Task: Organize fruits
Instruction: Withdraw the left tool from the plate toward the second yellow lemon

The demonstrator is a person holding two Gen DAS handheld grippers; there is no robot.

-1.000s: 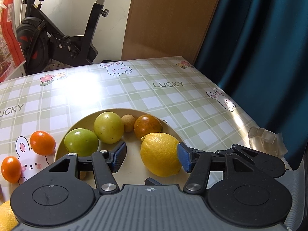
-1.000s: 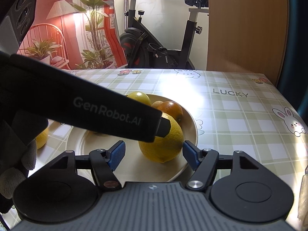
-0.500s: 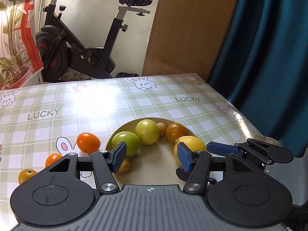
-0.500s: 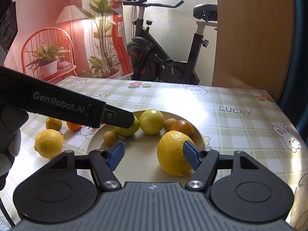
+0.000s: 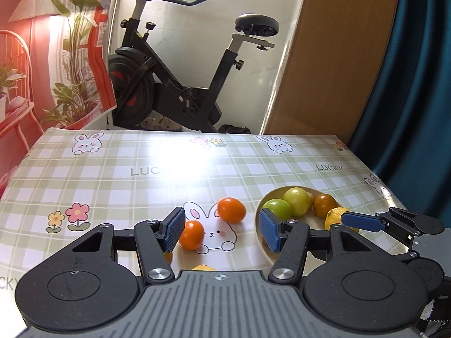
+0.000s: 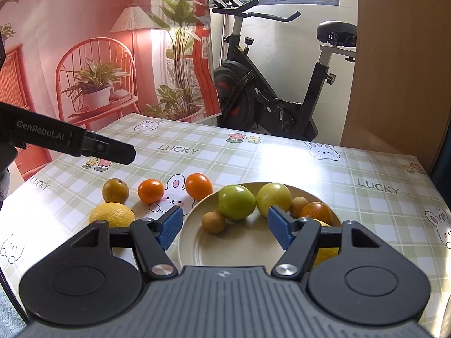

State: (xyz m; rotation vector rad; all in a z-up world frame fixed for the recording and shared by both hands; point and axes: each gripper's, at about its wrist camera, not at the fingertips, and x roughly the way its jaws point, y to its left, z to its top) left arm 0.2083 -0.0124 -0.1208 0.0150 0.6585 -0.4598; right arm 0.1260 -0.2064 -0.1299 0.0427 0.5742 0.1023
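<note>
A cream plate (image 6: pixel 197 253) on the checked worktop (image 6: pixel 253 155) carries two green fruits (image 6: pixel 236 202), a small brown fruit (image 6: pixel 214 221), another small brown one, an orange (image 6: pixel 315 213) and a lemon partly hidden behind the right tool's finger. Left of the plate, loose on the worktop, lie two small oranges (image 6: pixel 150 191), a dull brownish-orange fruit (image 6: pixel 115 190) and a second lemon (image 6: pixel 111 214). The right tool (image 6: pixel 224 225) hovers over the plate's near side, jaws parted and empty. The left tool (image 5: pixel 221 232) hangs above the loose oranges, jaws likewise apart, gripping nothing.
</note>
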